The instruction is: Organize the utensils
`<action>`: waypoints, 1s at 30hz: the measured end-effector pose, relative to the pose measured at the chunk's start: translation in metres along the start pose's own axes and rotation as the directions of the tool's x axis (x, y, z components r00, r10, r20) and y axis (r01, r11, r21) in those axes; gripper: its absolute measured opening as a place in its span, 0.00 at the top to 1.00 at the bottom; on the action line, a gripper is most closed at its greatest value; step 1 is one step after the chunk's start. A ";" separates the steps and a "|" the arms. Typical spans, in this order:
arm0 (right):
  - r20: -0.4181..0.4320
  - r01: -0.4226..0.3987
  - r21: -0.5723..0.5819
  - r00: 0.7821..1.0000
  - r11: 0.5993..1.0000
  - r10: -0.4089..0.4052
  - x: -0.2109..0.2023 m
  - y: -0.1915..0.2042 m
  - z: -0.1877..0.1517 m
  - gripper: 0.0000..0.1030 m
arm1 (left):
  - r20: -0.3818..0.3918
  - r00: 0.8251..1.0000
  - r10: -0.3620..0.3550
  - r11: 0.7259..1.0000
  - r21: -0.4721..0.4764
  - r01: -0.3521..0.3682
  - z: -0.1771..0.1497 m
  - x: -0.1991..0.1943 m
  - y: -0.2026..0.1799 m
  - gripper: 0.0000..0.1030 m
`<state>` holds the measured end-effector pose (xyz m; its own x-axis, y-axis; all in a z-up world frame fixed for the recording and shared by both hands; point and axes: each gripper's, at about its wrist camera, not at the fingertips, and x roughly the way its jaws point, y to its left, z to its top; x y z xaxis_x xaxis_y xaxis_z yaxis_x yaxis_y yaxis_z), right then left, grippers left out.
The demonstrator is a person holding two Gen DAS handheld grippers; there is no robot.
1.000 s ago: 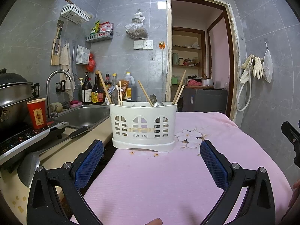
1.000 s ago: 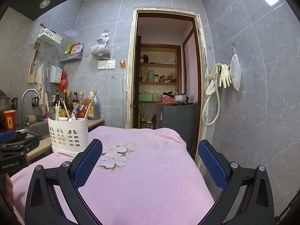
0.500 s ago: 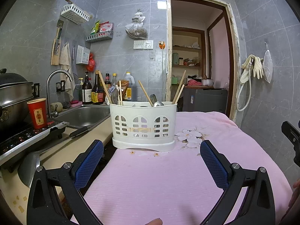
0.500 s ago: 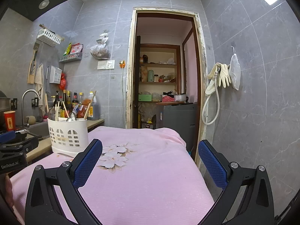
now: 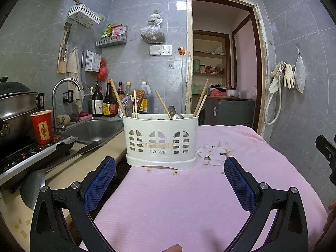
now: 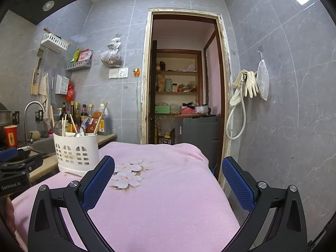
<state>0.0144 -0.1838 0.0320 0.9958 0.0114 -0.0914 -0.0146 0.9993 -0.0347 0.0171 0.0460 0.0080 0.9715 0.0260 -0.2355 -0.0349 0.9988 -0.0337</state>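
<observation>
Both claws, left (image 5: 169, 175) and right (image 6: 168, 173), spread and empty over pink cloth (image 5: 189, 199); utensil basket (image 5: 160, 141) ahead, sink (image 5: 94, 129) beside it.

- The left wrist view is taken low over the pink cloth (image 5: 168, 199), facing the white utensil basket (image 5: 160, 145), which is seen near and central; the sink (image 5: 94, 129) is seen left of the basket.
- The right wrist view is taken from right of the basket (image 6: 76, 152), faced toward the doorway (image 6: 184, 79); the basket is seen farther off, at the left.
- The basket, cloth, doorway and tiled wall are shared by both views.
</observation>
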 end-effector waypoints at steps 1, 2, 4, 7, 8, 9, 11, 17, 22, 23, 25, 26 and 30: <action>0.000 0.000 0.000 1.000 1.000 0.000 0.000 0.000 0.000 0.00 | -0.001 1.000 -0.001 1.000 0.000 0.001 0.000 0.000 0.000 0.02; -0.001 -0.002 0.002 1.000 1.000 0.002 0.000 0.000 0.000 0.00 | 0.000 1.000 0.000 1.000 0.001 0.000 0.000 0.000 0.000 0.02; -0.001 -0.001 0.002 1.000 1.000 0.001 0.000 0.000 0.000 0.00 | 0.000 1.000 0.001 1.000 0.002 -0.001 0.000 0.000 -0.001 0.02; 0.000 -0.001 0.002 1.000 1.000 0.001 0.000 0.000 0.000 0.00 | 0.000 1.000 0.001 1.000 0.001 -0.001 0.000 0.000 -0.001 0.02; 0.000 -0.001 0.002 1.000 1.000 0.001 0.000 0.000 0.000 0.00 | 0.000 1.000 0.002 1.000 0.001 -0.002 0.000 0.000 -0.001 0.02; -0.001 -0.001 0.001 1.000 1.000 0.001 0.000 0.000 0.000 0.00 | 0.001 1.000 0.002 1.000 0.000 -0.002 0.000 0.000 -0.001 0.02; 0.000 -0.001 0.002 1.000 1.000 0.001 0.000 0.000 0.000 0.00 | 0.000 1.000 0.002 1.000 0.001 -0.002 0.000 0.000 -0.001 0.02; 0.000 0.000 0.003 1.000 1.000 0.000 0.000 0.000 0.000 0.00 | -0.002 1.000 0.002 1.000 0.001 -0.002 0.000 -0.001 -0.001 0.02; -0.001 -0.001 0.003 1.000 1.000 0.001 0.000 -0.001 0.000 0.00 | -0.004 1.000 0.000 1.000 0.001 0.000 0.000 -0.001 -0.002 0.02; -0.001 0.000 0.003 1.000 1.000 0.000 0.000 0.000 0.000 0.00 | -0.004 1.000 -0.002 1.000 -0.001 0.002 0.000 -0.001 -0.002 0.02; 0.001 0.000 0.004 1.000 1.000 0.000 0.000 -0.001 0.000 0.00 | -0.002 1.000 -0.004 1.000 -0.005 0.004 0.000 -0.002 -0.002 0.02; 0.001 0.000 0.005 1.000 1.000 0.000 0.000 -0.001 0.000 0.00 | 0.002 1.000 0.001 1.000 -0.010 -0.001 0.000 -0.002 -0.002 0.02; 0.000 0.002 0.006 1.000 1.000 -0.002 0.000 -0.002 0.000 0.00 | -0.008 1.000 -0.006 1.000 -0.025 0.006 0.001 -0.001 -0.002 0.02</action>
<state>0.0146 -0.1857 0.0316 0.9958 0.0097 -0.0915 -0.0124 0.9995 -0.0286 0.0161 0.0440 0.0092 0.9697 0.0198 -0.2435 -0.0353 0.9976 -0.0595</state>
